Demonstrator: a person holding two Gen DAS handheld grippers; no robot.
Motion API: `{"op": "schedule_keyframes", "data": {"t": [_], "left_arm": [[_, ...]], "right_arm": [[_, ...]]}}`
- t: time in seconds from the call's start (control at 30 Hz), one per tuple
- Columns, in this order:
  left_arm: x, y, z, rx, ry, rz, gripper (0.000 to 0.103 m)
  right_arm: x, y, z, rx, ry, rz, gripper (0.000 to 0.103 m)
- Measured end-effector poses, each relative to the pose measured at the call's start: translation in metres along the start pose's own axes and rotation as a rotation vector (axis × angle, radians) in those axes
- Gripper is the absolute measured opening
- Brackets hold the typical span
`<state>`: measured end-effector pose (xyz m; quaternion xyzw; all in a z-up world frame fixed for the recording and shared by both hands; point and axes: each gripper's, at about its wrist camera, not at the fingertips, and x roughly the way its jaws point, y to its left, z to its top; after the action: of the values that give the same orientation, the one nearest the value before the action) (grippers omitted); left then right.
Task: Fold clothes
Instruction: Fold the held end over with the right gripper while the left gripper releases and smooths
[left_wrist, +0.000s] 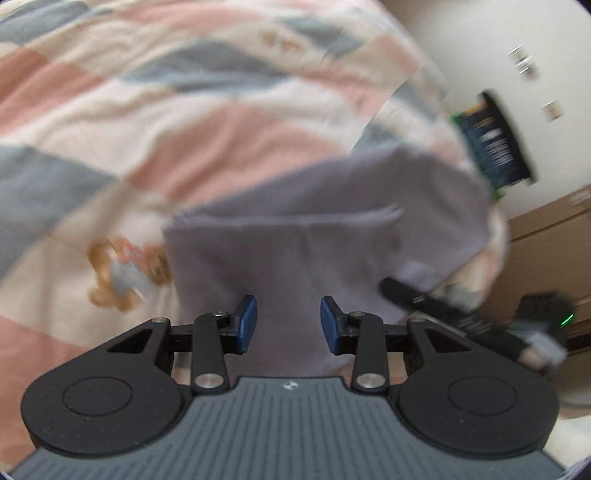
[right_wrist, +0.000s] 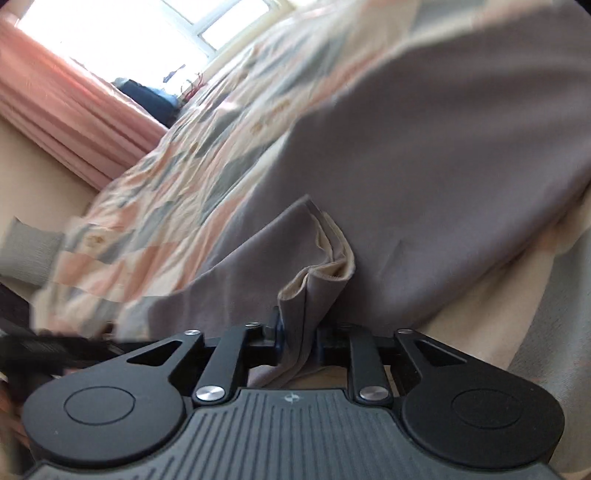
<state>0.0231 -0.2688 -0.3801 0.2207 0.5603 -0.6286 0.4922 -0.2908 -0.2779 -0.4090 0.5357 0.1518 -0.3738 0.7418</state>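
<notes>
Soft grey-lilac garment (left_wrist: 314, 229), part-folded, on patchwork bed quilt (left_wrist: 147, 122). Left gripper (left_wrist: 288, 325) spread wide, empty, garment at 12 o'clock. Right gripper (right_wrist: 298, 341) pinches bunched garment hem.

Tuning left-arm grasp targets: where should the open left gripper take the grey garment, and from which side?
Probably the near hem of the grey garment, just ahead of the left gripper. That edge lies flat on the quilt, so come in low from the near side and slide one finger under. The right gripper already pinches a bunched corner, so take the free edge away from it.
</notes>
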Motion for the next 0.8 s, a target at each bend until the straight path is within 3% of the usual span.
{"op": "schedule_keyframes", "data": {"t": [0.07, 0.13, 0.2, 0.23, 0.27, 0.3, 0.47, 0.53, 0.7, 0.8], "left_arm": [[0.007, -0.003, -0.007, -0.02, -0.004, 0.031, 0.032], [0.007, -0.004, -0.01, -0.042, -0.009, 0.053, 0.032], [0.005, -0.005, -0.008, -0.053, -0.01, 0.072, 0.032], [0.005, -0.005, -0.007, -0.054, -0.011, 0.081, 0.032], [0.005, -0.007, -0.005, -0.049, -0.011, 0.091, 0.032], [0.005, -0.009, -0.003, -0.044, -0.011, 0.1, 0.032], [-0.001, -0.021, 0.015, -0.02, -0.022, 0.086, 0.032], [-0.003, -0.029, 0.025, -0.007, -0.028, 0.061, 0.032], [0.019, -0.059, 0.048, 0.069, 0.002, 0.002, 0.032], [0.045, -0.08, 0.058, 0.139, 0.033, -0.015, 0.032]], "right_arm": [[-0.005, -0.01, 0.014, 0.05, 0.004, 0.066, 0.049], [-0.005, -0.019, 0.032, 0.107, 0.018, 0.109, 0.05], [0.009, -0.028, 0.048, 0.128, 0.09, 0.138, 0.049], [0.016, -0.03, 0.053, 0.12, 0.131, 0.141, 0.044], [0.021, -0.028, 0.056, 0.091, 0.156, 0.128, 0.021], [0.026, -0.025, 0.058, 0.055, 0.168, 0.107, 0.01], [-0.004, -0.003, 0.075, -0.141, 0.066, 0.07, 0.006], [-0.026, 0.0, 0.087, -0.2, 0.007, 0.017, 0.006], [-0.065, -0.039, 0.124, -0.175, -0.071, -0.193, 0.006], [-0.08, -0.068, 0.139, -0.142, -0.079, -0.226, 0.006]]}}
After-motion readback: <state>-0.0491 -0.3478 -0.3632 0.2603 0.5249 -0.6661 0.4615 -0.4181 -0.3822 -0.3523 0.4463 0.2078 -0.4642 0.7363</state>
